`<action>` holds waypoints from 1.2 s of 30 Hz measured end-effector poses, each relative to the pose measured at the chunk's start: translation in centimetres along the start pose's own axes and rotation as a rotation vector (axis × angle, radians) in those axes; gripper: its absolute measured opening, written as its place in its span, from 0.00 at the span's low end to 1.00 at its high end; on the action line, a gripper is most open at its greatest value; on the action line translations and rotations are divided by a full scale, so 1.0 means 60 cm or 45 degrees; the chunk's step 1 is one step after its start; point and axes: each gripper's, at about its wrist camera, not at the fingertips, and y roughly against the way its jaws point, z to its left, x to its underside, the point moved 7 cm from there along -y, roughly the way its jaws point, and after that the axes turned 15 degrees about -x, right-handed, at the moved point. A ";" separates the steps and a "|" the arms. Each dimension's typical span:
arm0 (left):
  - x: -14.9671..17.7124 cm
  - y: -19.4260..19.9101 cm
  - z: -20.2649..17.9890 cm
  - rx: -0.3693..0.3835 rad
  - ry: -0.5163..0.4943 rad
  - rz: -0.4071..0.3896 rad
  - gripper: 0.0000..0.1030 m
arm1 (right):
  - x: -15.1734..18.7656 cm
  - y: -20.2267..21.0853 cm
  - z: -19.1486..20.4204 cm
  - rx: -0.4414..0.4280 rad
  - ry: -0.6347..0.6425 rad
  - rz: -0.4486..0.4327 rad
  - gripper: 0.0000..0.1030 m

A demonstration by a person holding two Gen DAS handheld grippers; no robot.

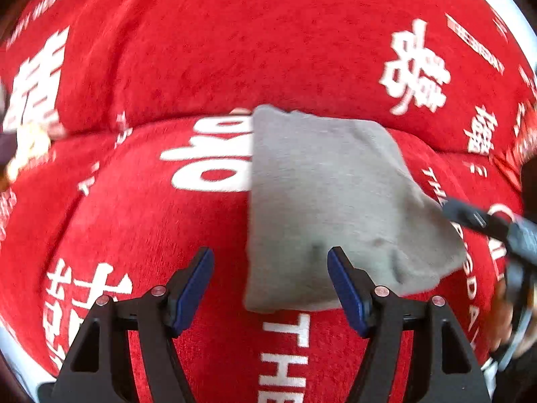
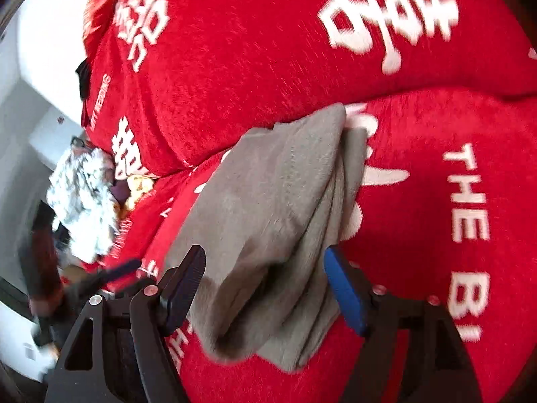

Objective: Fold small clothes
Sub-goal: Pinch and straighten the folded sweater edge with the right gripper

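The left claw [image 1: 270,283] stands apart over the near edge of the folded grey garment [image 1: 332,198]; the right claw [image 2: 265,285] also stands apart, the cloth's folded end lying between its fingers. The garment rests on a red cover [image 1: 201,50] printed in white with Chinese characters, "THE" and "WEDDING". Bare red cover spreads left; crumpled clothes [image 2: 84,198] lie at its far edge.

I saw a plain grey cloth [image 1: 322,201] [image 2: 268,208] on a red blanket [image 1: 201,50] [image 2: 419,235] printed with white characters and letters. My grippers' fingers [image 1: 198,288] [image 2: 345,294] were black with blue pads. At the far left lay a white-and-grey mottled bundle [image 2: 84,201].
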 end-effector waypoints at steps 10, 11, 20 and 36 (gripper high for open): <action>0.010 -0.052 0.001 0.017 -0.006 0.067 0.69 | 0.062 -0.030 0.009 0.077 0.017 0.107 0.07; 0.012 -0.054 0.002 0.011 -0.017 0.069 0.69 | 0.066 -0.029 0.009 0.077 0.014 0.093 0.07; 0.014 -0.030 0.005 -0.058 -0.097 0.004 0.82 | 0.086 0.003 -0.022 0.059 -0.120 0.010 0.08; -0.004 -0.061 -0.010 -0.034 -0.103 0.053 0.90 | 0.019 -0.049 0.079 0.036 0.181 0.006 0.79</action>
